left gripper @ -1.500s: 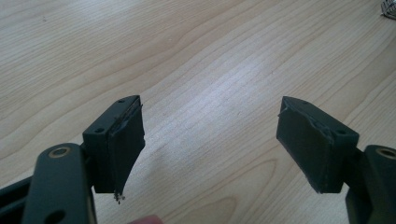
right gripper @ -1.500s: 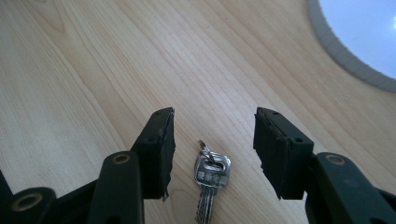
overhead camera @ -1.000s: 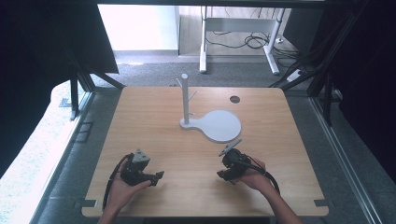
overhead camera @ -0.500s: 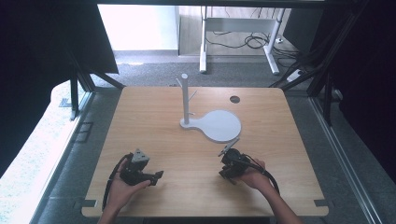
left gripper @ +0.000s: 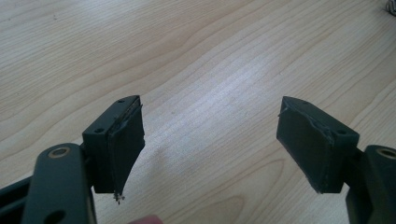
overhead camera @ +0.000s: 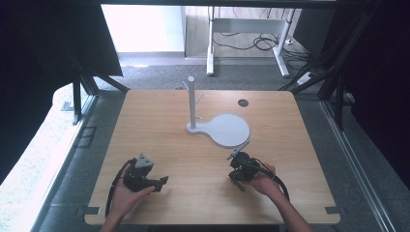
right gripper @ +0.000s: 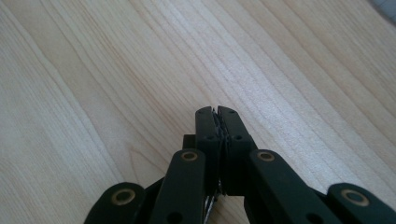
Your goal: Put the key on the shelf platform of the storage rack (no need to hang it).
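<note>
Since a second ago, your right gripper (overhead camera: 238, 169) has just been closing, with nothing between its jaws; both hands kept still. At left, your left gripper (overhead camera: 160, 182) gapes wide, empty. Mid-table, nearest the right gripper, stands the rack (overhead camera: 218, 126): likely light, stiff plastic; grasp its post.

A test room or lab, set up for recording

A plain wooden surface (overhead camera: 203, 159) is boxed in by black metal frame bars (overhead camera: 338, 92) and dark side screens. Grey carpet (overhead camera: 159, 77) is seen on the floor. Behind it, a white desk frame (overhead camera: 246, 43) is stood over loose black cables (overhead camera: 256, 43). A white peg stand (overhead camera: 220, 126) is placed on the wood.
</note>
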{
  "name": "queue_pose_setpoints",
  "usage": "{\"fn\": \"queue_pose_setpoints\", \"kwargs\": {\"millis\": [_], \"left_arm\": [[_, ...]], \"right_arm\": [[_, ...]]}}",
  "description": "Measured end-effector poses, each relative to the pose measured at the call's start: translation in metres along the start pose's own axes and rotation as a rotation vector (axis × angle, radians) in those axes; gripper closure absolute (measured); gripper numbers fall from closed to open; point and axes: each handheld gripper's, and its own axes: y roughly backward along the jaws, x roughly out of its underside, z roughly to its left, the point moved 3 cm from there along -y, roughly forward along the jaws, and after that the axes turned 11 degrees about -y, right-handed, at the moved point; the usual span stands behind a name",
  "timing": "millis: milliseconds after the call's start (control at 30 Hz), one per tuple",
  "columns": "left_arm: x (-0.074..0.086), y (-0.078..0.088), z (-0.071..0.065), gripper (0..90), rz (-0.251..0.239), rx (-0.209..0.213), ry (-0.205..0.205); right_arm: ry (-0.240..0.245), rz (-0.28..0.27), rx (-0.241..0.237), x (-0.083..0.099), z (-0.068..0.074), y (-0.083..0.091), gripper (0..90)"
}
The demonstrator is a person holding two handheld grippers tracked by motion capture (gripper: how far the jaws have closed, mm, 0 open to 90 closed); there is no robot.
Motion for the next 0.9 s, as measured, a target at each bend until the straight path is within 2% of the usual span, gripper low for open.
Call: {"fn": "queue_pose_setpoints", "kwargs": {"millis": [200,233,433,733,900], "left_arm": [[0.0,0.0001,0.0001,23.5,0.0,0.001,0.0],[0.0,0.0002,0.0002,23.5,-0.001,0.001,0.0],[-0.0003,-0.0002,-0.0006,23.6,0.001,0.001,-0.003],[0.0,0.0003,0.0001,23.6,0.0,0.002,-0.002],[0.0004,0.0,0.0005,23.5,0.003,0.003,-0.003]], "right_arm": [[-0.011,0.001,-0.003,-0.0006,-0.0033,-0.0007,87.8],[-0.013,0.008,-0.004,-0.0005,-0.0033,-0.0015,84.8],[-0.013,0.023,-0.008,-0.0012,-0.0018,-0.0056,81.7],[-0.016,0.046,-0.023,-0.0039,0.0004,-0.0101,88.7],[-0.015,0.067,-0.035,-0.0034,-0.0005,-0.0092,89.3]]}}
